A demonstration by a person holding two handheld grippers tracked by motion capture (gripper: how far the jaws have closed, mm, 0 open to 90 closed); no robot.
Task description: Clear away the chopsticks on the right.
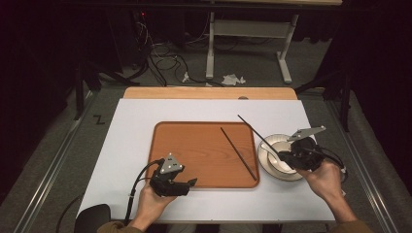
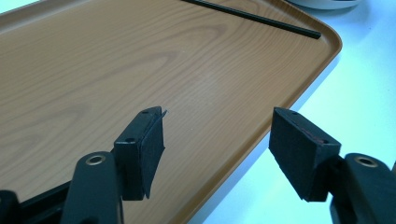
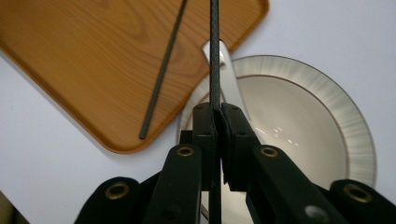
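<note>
Two chopsticks matter here, and from the high view I see one chopstick [image 1: 238, 153] lying slantwise on the right part of the wooden tray [image 1: 170, 133], while my right gripper [image 1: 290, 156] at centre right holds the other chopstick [image 1: 252, 128], which juts toward the upper left over the bowl [image 1: 264, 160]. My left gripper [image 1: 187, 184] rests at the tray's lower edge, lower left of centre.

Through the left gripper view, its jaws stand wide apart with nothing between them, straddling the tray's near rim [image 2: 261, 140]; the lying chopstick [image 2: 252, 18] crosses the top of the frame.

From the right gripper view, the jaws are clenched on the held chopstick [image 3: 214, 51], which runs straight up the middle of the frame, over a white spoon [image 3: 229, 79] resting in the bowl [image 3: 336, 112]. The lying chopstick [image 3: 163, 70] sits upper left on the tray [image 3: 70, 56].

I judge the step is laying this stick beside its mate. I'd swing it over the tray, align it parallel, lower it nearly flat, then release gently so it doesn't roll.
</note>
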